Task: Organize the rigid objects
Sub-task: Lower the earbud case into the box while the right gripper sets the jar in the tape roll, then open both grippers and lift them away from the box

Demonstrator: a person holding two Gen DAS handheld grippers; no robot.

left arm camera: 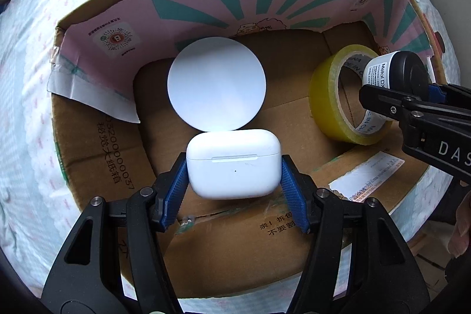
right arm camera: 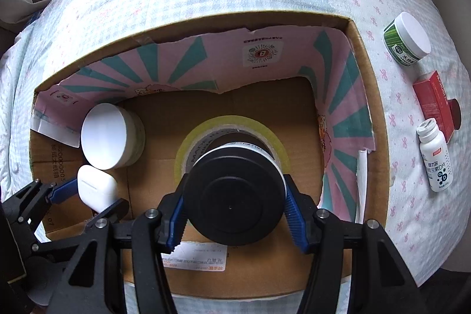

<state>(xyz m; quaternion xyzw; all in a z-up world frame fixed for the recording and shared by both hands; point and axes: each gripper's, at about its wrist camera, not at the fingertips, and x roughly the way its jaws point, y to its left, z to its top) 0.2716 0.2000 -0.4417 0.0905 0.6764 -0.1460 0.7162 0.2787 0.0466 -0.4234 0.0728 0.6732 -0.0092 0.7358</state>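
Left gripper (left arm camera: 234, 171) fingers clamped on white earbud case (left arm camera: 233, 164), low inside cardboard box (right arm camera: 366, 72) near its left wall, beside white-lidded round tin (left arm camera: 216, 83). Right gripper (right arm camera: 234, 206) fingers pinching black-capped jar (right arm camera: 232, 197) labelled "Metal D…", above yellow tape roll (left arm camera: 338, 96). "DAS" printed on right gripper body. Bare cardboard floor toward box's far wall.

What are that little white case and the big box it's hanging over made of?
The white case, held in the left hand-held gripper, looks like glossy hard plastic: smooth, rounded, with a soft sheen and a fine lid seam. The box appears to be brown corrugated cardboard, matte, with torn edges and printed paper lining its walls.
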